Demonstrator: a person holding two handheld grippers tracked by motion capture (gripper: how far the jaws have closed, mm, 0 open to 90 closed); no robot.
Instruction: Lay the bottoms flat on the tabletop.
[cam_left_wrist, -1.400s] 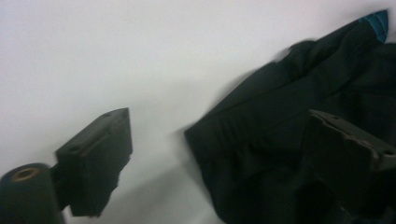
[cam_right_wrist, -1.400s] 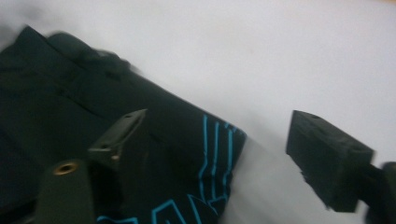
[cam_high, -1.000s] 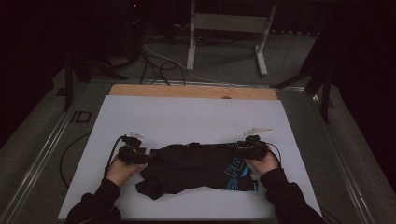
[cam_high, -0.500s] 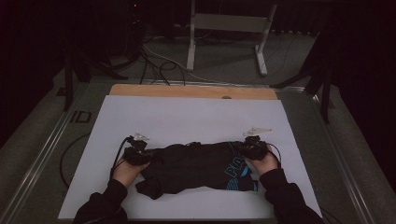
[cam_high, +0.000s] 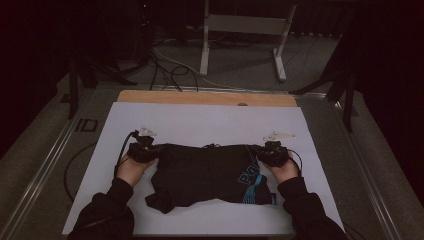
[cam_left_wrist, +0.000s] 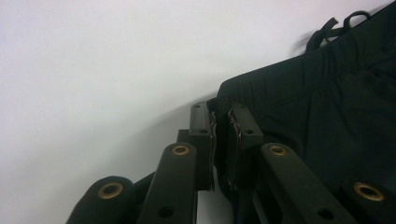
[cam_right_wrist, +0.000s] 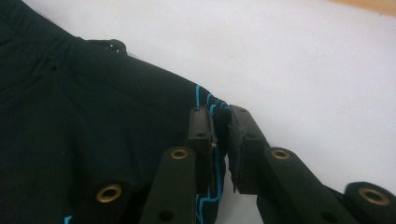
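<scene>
In the high view, a pair of black shorts (cam_high: 202, 175) with a blue print lay across the lower middle of the frame on the white sheet covering the table (cam_high: 210, 120), its waist edge turned toward the top; the left gripper (cam_high: 152, 152) had hold of one upper corner and the right gripper (cam_high: 260, 152) the other, so the grasp looked done while the lifting or folding was, by my judgement, all left to do. Nothing stood in the way on the sheet; cables and a metal stand (cam_high: 245, 40) stayed on the floor beyond the table, at the top of the frame. In the left gripper view, the fingers (cam_left_wrist: 201, 140) had just been closing and pinched the dark hem, narrow. In the right gripper view, the fingers (cam_right_wrist: 201, 135) had likewise been closing and clamped the blue-stitched corner of the shorts
</scene>
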